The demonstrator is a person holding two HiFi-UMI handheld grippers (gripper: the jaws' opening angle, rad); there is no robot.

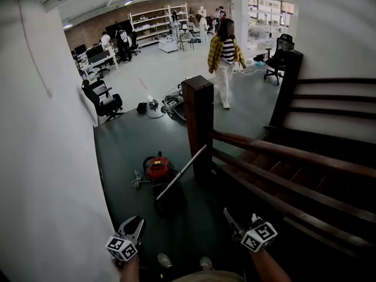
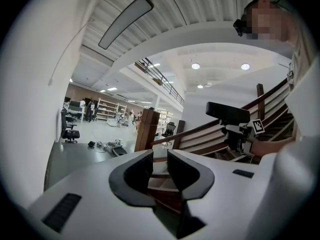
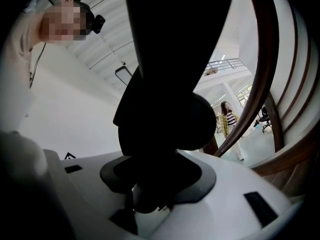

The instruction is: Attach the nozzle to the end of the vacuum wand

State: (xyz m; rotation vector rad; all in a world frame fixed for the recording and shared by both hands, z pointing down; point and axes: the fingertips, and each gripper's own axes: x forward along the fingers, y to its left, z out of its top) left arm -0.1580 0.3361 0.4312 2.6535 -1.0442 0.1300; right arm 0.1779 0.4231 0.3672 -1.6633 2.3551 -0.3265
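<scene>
Right tool (image 3: 155, 184) clenched on black nozzle (image 3: 160, 84), shape unreadable; left tool (image 2: 160, 171) clenched, empty. Dark floor (image 1: 126, 145); vacuum (image 1: 157, 168) beside post (image 1: 198, 122).

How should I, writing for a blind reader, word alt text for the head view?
A red vacuum sits on the dark floor beside a wooden staircase, its wand slanting up toward the newel post. At the bottom edge, the right claw grips a black nozzle and the left claw is shut, empty. Farther off is a person in a yellow shirt.
</scene>
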